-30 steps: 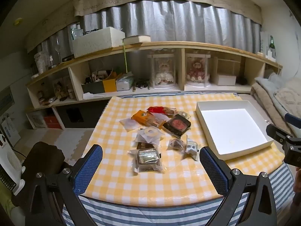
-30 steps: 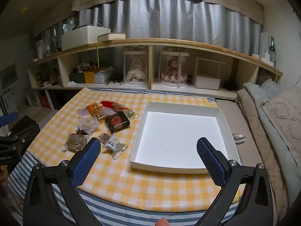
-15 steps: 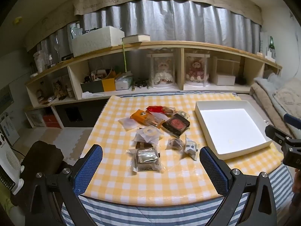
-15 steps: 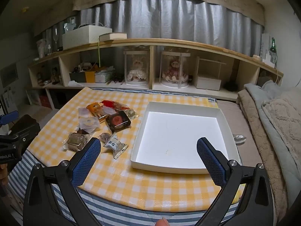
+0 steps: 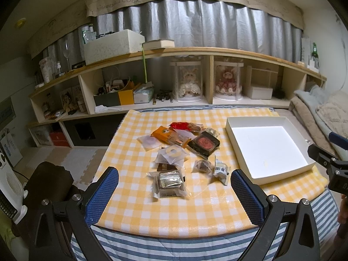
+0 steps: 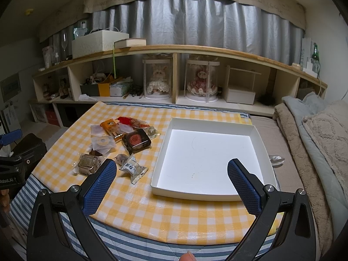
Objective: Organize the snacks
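Fingers of both the left gripper (image 5: 174, 187) and right gripper (image 6: 169, 180) stand apart, holding nothing, over the worktop's (image 5: 174, 208) near edge; snacks (image 5: 180, 150) lie mid-worktop, left of the white tray (image 6: 161, 152).

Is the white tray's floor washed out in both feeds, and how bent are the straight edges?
Left wrist view: the white tray floor glares to blank white, and the shelf bows into an arc. Right wrist view: the same tray floor is blown out, less near the front; dark vignette fills the corners in both.
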A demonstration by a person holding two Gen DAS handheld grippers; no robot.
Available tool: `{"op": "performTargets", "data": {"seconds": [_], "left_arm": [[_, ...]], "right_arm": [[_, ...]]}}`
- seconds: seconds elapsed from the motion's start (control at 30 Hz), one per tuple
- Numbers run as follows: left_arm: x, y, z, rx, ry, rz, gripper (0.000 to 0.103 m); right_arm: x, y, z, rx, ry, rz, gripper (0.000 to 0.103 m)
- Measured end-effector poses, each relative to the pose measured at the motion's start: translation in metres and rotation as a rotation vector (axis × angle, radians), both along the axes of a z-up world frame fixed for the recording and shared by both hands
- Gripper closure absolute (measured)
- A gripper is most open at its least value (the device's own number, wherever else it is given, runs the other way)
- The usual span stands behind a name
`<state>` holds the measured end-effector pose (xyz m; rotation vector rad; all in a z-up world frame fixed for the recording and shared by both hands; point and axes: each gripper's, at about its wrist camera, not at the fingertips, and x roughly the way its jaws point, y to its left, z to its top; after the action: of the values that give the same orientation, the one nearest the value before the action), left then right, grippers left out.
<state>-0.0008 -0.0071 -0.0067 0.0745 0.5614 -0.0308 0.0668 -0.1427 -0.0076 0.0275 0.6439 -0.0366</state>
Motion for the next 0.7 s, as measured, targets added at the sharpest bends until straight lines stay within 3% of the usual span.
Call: {"op": "performTargets", "data": {"seconds": [0.7], "left_arm": [[0.0022,0.0040,0.0026,-0.007,0.001,-0.001,0.000]], "right_arm": [[-0.0004,-0.0001,-0.0002,0.002,-0.001,-0.001,0.000]]}}
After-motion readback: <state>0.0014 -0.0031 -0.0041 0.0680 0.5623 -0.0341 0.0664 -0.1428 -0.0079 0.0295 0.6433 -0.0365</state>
